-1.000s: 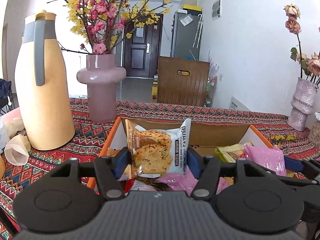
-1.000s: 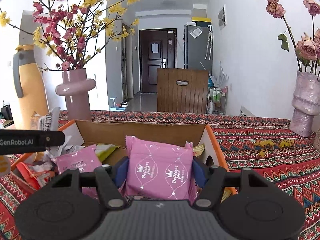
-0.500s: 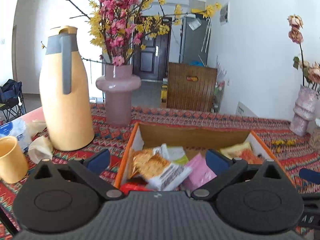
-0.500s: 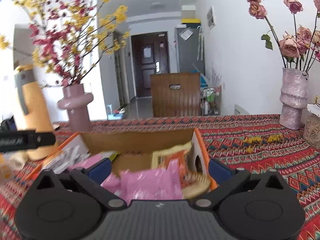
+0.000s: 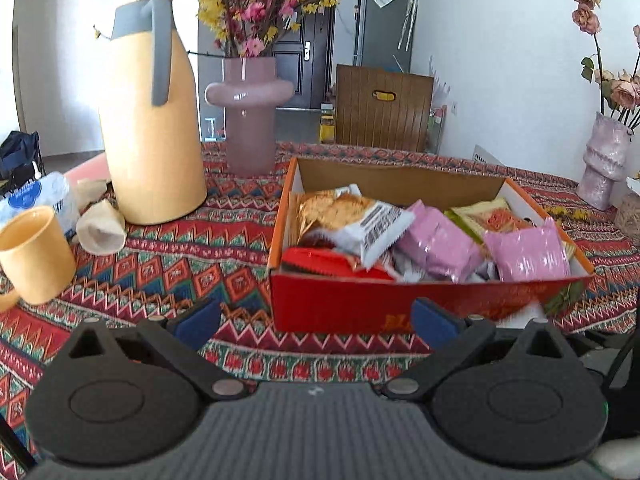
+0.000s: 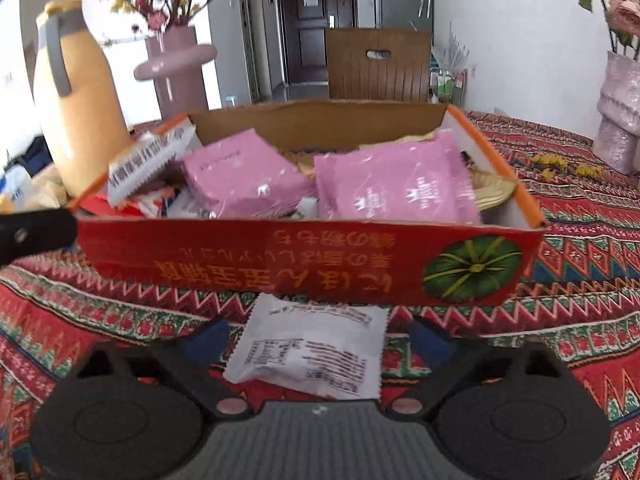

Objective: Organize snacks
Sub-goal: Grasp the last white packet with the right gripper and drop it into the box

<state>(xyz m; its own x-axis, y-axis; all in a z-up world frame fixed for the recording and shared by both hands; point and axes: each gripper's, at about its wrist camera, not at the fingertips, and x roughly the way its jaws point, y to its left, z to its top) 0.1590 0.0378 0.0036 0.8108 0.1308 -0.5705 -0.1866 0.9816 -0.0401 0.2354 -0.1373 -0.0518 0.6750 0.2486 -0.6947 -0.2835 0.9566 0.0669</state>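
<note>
A: How does the left claw (image 5: 316, 316) stand?

B: Spread wide, holding nothing. Ahead of it, slightly right, sits the box (image 5: 360, 300) on the counter (image 5: 168, 264), with a biscuit pack (image 5: 352, 216) and pink packs (image 5: 524, 252) piled inside. Ahead to its left stand a jug (image 5: 152, 120) and a cup (image 5: 32, 252).

A: And the right claw (image 6: 320, 340)?

B: Its jaws have just been closing, yet they are still parted. A white packet (image 6: 312, 352) lies flat on the counter (image 6: 580, 240) between them; neither pad presses it, as far as I can tell. The box (image 6: 304, 256) stands just beyond that packet, two pink packs (image 6: 396, 192) showing over its near wall.
</note>
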